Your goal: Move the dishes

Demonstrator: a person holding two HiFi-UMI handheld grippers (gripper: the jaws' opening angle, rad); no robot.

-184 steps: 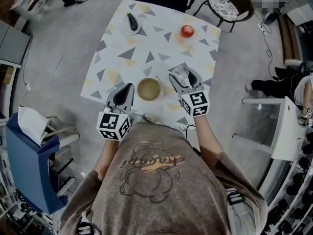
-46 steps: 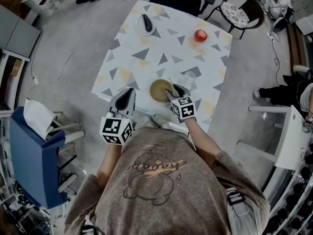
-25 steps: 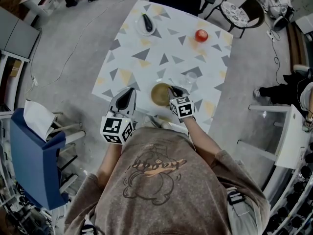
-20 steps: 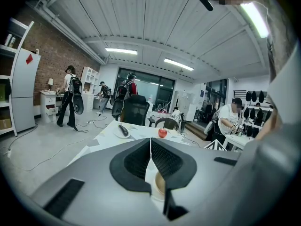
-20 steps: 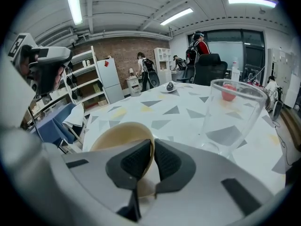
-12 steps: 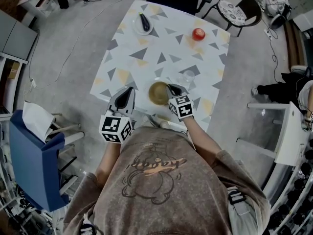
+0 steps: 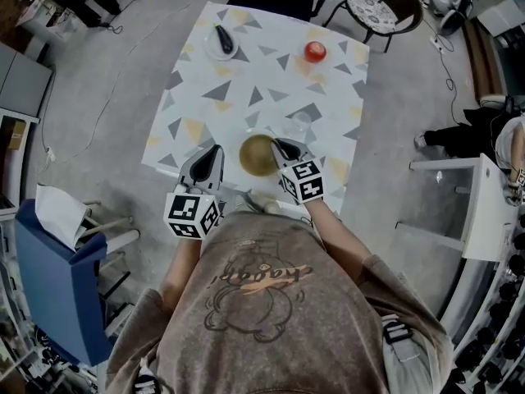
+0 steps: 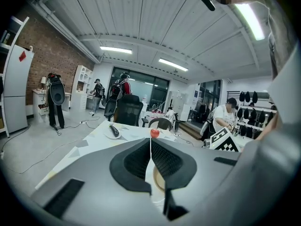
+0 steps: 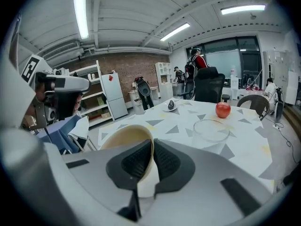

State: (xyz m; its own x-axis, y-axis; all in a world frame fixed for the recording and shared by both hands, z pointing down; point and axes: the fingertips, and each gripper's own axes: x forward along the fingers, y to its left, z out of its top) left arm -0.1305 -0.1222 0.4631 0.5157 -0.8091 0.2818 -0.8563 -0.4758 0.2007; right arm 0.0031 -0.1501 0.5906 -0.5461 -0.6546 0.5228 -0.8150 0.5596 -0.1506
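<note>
A tan bowl [image 7: 256,155] sits at the near edge of the triangle-patterned table [image 7: 205,97]. My right gripper [image 7: 285,149] is shut on the bowl's right rim; in the right gripper view the bowl [image 9: 123,140] leans between the jaws of my right gripper [image 9: 153,145]. My left gripper [image 7: 211,156] is shut and empty, just left of the bowl. In the left gripper view my left gripper [image 8: 150,144] shows its jaws pressed together, with a bit of the bowl [image 8: 158,181] behind them. An empty glass [image 7: 300,123] stands just beyond the bowl.
A red apple [image 7: 314,52] lies at the table's far right and a small plate with a dark eggplant [image 7: 221,39] at the far left. Chairs [image 7: 377,5] stand beyond the table. A blue chair [image 7: 57,286] is at my left and a white table [image 7: 476,212] at my right.
My right gripper moved from beside the glass onto the bowl's right rim and shut on it. The left gripper has stayed where it was.
</note>
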